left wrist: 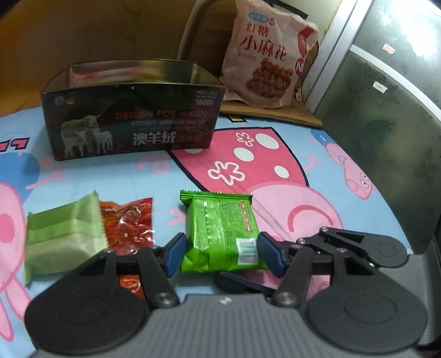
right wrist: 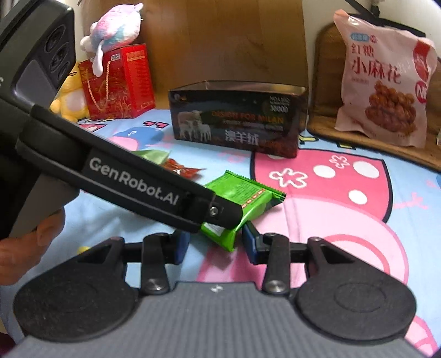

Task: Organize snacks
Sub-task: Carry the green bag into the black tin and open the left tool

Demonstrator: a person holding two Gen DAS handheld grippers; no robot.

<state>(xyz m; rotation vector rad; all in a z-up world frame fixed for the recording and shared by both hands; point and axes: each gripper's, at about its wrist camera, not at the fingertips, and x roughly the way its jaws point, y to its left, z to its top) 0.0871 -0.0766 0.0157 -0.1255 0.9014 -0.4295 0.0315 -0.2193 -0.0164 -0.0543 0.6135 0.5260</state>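
Note:
A bright green snack packet [left wrist: 220, 234] lies on the cartoon cloth, between the blue pads of my left gripper [left wrist: 219, 254]; the pads sit at its two sides and seem to touch it. It also shows in the right wrist view [right wrist: 242, 198], partly under the left gripper's arm [right wrist: 132, 181]. My right gripper [right wrist: 217, 245] is open and empty just behind it. A pale green packet [left wrist: 63, 236] and a red packet [left wrist: 126, 223] lie to the left. A dark open tin box [left wrist: 135, 121] stands behind them.
A big pink snack bag [left wrist: 267, 60] leans at the back right on a brown mat [left wrist: 275, 113]. A red gift bag [right wrist: 118, 82] and plush toys [right wrist: 115, 24] stand at the back left. A grey cabinet [left wrist: 386, 96] rises on the right.

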